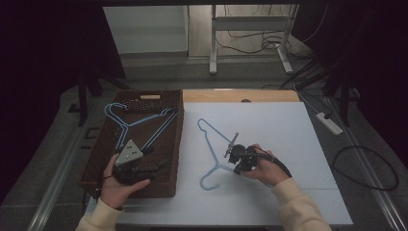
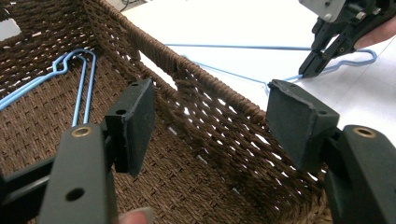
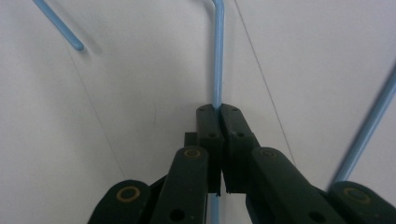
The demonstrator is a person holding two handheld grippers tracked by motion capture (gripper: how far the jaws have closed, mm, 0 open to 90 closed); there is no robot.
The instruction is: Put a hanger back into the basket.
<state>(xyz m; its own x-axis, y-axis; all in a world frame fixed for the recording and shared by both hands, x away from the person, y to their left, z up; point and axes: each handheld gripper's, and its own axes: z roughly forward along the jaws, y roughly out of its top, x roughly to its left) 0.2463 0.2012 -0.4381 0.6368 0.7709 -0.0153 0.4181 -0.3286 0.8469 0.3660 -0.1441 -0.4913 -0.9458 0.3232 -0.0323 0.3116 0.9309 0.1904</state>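
Observation:
A light-blue wire hanger (image 1: 212,140) lies flat on the white tabletop (image 1: 274,130), its hook toward the near edge. My right gripper (image 1: 230,155) is shut on the hanger's wire close to the hook; in the right gripper view the pads (image 3: 217,112) pinch the thin blue rod (image 3: 218,60). The left gripper (image 1: 154,160) rests inside the brown wicker basket (image 1: 179,144), jaws apart with nothing between them. More blue hangers (image 1: 139,122) lie in the basket. The left gripper view shows its open jaws (image 2: 210,107) facing the basket wall (image 2: 210,88), with the right gripper (image 2: 322,58) beyond.
The basket takes up the table's left side. A wooden strip (image 1: 240,95) runs along the far edge. Beyond stand metal desk legs (image 1: 212,43) and cables. A power strip (image 1: 329,122) lies on the floor at the right.

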